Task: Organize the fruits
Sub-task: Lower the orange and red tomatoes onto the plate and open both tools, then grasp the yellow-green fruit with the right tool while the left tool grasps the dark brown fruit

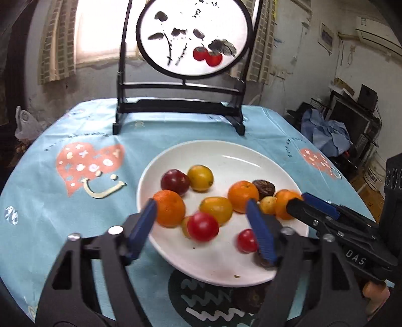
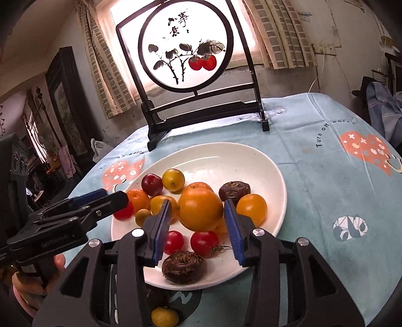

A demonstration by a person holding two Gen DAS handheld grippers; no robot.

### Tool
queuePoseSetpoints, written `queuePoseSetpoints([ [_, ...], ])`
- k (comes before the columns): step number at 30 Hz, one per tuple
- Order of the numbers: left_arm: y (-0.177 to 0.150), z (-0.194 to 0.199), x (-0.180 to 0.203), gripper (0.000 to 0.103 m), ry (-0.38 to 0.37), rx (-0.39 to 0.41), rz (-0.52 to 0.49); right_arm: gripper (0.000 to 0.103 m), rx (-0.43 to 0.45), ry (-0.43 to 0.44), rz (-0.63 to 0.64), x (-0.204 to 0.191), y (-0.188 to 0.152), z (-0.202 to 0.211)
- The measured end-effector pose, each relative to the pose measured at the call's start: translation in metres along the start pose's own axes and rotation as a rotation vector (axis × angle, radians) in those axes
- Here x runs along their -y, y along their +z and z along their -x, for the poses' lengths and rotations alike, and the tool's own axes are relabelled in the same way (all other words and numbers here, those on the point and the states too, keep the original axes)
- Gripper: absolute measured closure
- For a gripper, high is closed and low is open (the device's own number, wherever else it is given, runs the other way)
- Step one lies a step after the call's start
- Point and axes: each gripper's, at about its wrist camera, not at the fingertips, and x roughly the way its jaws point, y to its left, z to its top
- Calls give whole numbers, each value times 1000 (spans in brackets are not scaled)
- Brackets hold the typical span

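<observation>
window: bright window (image 2: 118,15) behind, daylight blown out – brick-pattern curtains (image 2: 273,35) at the sides
wall: stained grey wall (image 1: 296,57), air conditioner (image 1: 377,30) high up
table: light blue tablecloth (image 2: 314,161) with heart prints
decor: round painted screen (image 2: 186,47) on black stand
clutter: blue cloth (image 1: 324,130) on shelves

a lived-in home room. a round table (image 2: 314,161) wears a light blue cartoon tablecloth (image 1: 75,201); at its far edge stands a painted persimmon screen (image 2: 187,52). behind the screen hangs a curtained window (image 2: 273,32), with an air conditioner (image 1: 377,27) high to the right.
</observation>
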Motion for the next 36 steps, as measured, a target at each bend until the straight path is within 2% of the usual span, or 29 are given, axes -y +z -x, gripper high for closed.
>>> queuePoseSetpoints([
  [1, -1, 5, -2, 17, 8, 20, 10, 58, 7, 10, 6, -2, 0, 5],
  [4, -5, 18, -12, 11, -6, 10, 49, 58, 36, 21, 60, -11, -2, 23],
  [6, -9, 26, -18, 8, 18, 14, 84, 58, 38, 40, 74, -15, -6, 34],
  [12, -33, 36, -32, 6, 62, -48, 89, 58, -58, 94, 85, -19, -27, 48],
  [17, -47, 40, -39, 6, 100, -100, 72, 58, -121, 70, 166, -30, -41, 47],
  [20, -49, 44, -41, 6, 101, -104, 78, 58, -196, 65, 259, -43, -52, 42],
  [25, -48, 46, -40, 6, 91, -105, 80, 58, -264, 41, 400, -62, -69, 33],
  [36, -49, 46, -35, 6, 91, -118, 64, 58, -322, -27, 461, -62, -85, 15],
])
